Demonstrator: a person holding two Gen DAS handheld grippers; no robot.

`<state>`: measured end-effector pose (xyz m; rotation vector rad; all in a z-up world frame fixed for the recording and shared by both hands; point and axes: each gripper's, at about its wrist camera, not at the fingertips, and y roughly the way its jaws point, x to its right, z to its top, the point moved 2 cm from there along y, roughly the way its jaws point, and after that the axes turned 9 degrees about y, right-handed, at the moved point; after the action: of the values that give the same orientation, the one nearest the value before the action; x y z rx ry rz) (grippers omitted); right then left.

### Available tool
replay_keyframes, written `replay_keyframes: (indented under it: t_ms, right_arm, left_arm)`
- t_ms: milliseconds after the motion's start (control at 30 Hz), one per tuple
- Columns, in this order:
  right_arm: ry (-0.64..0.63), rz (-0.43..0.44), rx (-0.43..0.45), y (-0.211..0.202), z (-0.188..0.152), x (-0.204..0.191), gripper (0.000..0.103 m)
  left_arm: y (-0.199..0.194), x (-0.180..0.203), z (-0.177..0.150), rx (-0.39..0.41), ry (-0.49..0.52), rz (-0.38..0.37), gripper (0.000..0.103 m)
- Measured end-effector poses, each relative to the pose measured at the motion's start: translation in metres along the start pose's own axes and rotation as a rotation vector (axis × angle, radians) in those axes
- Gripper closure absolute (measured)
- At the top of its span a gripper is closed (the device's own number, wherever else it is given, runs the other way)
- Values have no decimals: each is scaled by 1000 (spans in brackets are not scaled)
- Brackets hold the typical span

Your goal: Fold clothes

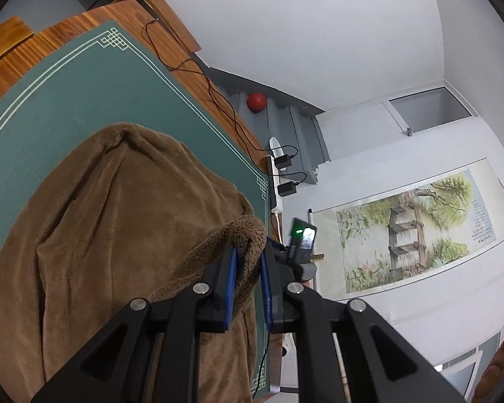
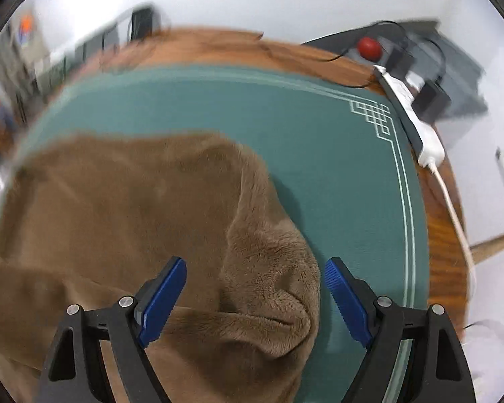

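The brown fleece garment [image 1: 94, 221] lies spread over the green mat [image 1: 84, 77] on the wooden table [image 1: 181, 50], filling the 7 to 9 o'clock part of the left wrist view and the lower left of the right wrist view. The left tongs [image 1: 248, 252] are clenched on a bunched corner of the fleece, which is raised off the mat near the table's edge at about 4 o'clock from the cloth's middle. The right tongs [image 2: 255, 268] are released, blue pads wide apart, hanging over a rounded fold of the garment [image 2: 272, 288] at its right edge; whether they touch it I cannot tell, and the far part of this view is blurred. This looks like an early step: one corner is gripped for a fold, and the matching hold is not yet made. The next move likely calls for the right tongs to close on the edge beneath them, both layers together, so the two grips can carry the cloth over evenly. A power strip [image 2: 416, 124] and cables lie at 1 o'clock, clear of the fold.
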<state>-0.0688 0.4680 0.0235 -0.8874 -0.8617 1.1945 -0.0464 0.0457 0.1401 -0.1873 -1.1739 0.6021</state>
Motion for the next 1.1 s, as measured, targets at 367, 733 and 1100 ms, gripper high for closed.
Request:
replay_keyframes:
  t_ms: [367,733,1100]
  right_arm:
    - [160,-264,26,18,7,90,17]
    - [30,-11,215,-59,-31,37,15]
    - [-63,-150,67,-34,-99,32,15]
  left_arm:
    - [42,-57,21,-39,-48,102,88]
    - [59,-116,30,-68,-97,251,89]
    - [63,-132,26,-87,-130,265,89]
